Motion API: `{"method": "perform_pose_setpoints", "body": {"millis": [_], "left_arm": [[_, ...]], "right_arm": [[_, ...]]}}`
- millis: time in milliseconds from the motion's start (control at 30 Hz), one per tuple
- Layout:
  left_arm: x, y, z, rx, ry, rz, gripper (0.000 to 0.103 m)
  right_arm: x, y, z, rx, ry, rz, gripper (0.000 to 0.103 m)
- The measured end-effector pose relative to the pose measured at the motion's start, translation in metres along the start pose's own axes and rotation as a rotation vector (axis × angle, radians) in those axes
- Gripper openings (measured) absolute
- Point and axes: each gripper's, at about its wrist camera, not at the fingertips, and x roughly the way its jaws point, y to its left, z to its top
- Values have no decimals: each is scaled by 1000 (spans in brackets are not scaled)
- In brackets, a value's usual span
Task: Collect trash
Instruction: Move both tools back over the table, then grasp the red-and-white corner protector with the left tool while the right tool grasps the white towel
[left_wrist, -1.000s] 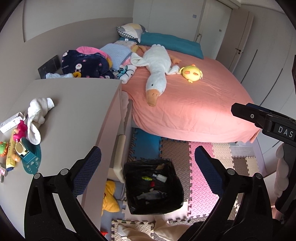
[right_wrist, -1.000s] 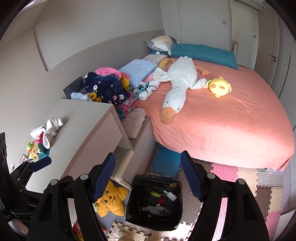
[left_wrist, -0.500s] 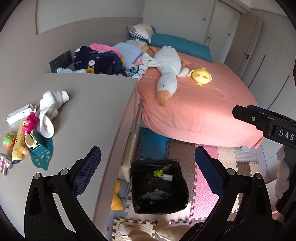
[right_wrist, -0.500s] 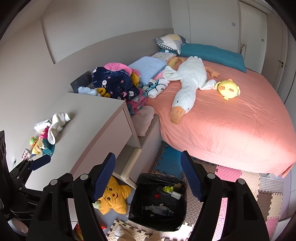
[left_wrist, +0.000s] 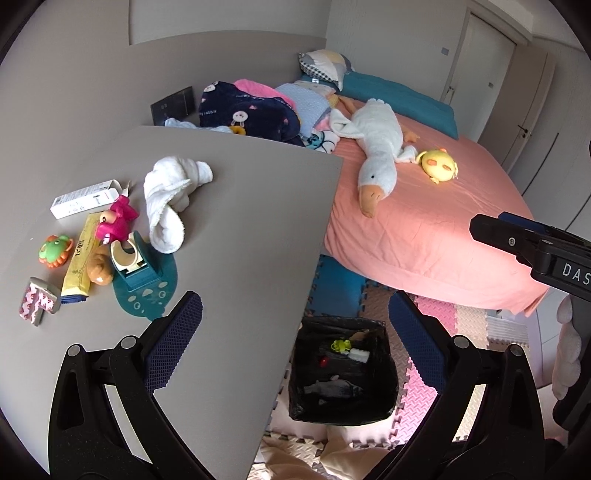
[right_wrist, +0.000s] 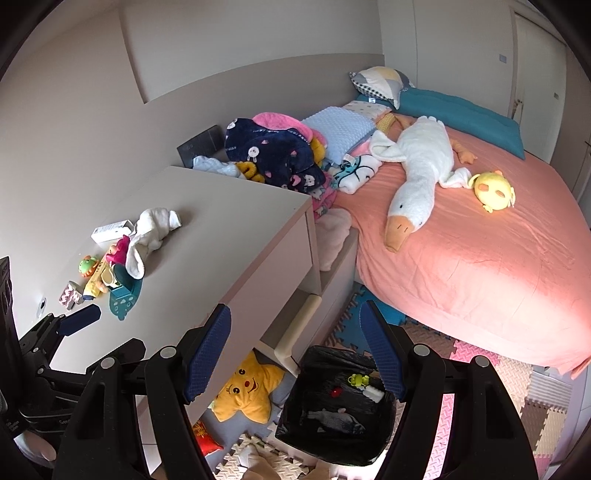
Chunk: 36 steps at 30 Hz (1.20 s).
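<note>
- Two grippers, both empty: left gripper (left_wrist: 291, 325) jaws wide apart over the desk (left_wrist: 240, 229) edge, right gripper (right_wrist: 295, 347) jaws apart above the bin (right_wrist: 332, 410).
- Risk: trash and toys lie mixed in one pile; grabbing the pink toy (left_wrist: 116, 221) or green toy (left_wrist: 55, 249) instead of packaging is likely.
- Risk: white cloth (left_wrist: 168, 199) drapes by the pile, could snag and drag.
- Trash candidates at the desk's left end: white box (left_wrist: 83, 197), flaps open; yellow packet (left_wrist: 79, 266), flat, touching the toys.
- Bin on the floor beside the desk, black-lined, already holding a few items.

both wrist views high, angled down; share desk (left_wrist: 240, 229), bin (right_wrist: 332, 413), bed (right_wrist: 480, 240).
</note>
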Motion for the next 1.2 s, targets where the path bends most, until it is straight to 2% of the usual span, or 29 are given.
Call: {"method": "perform_pose_setpoints", "body": {"millis": [1200], "left_arm": [[-32, 154, -26, -220, 6, 213, 98]], "right_arm": [[68, 142, 34, -158, 56, 169, 73]]}}
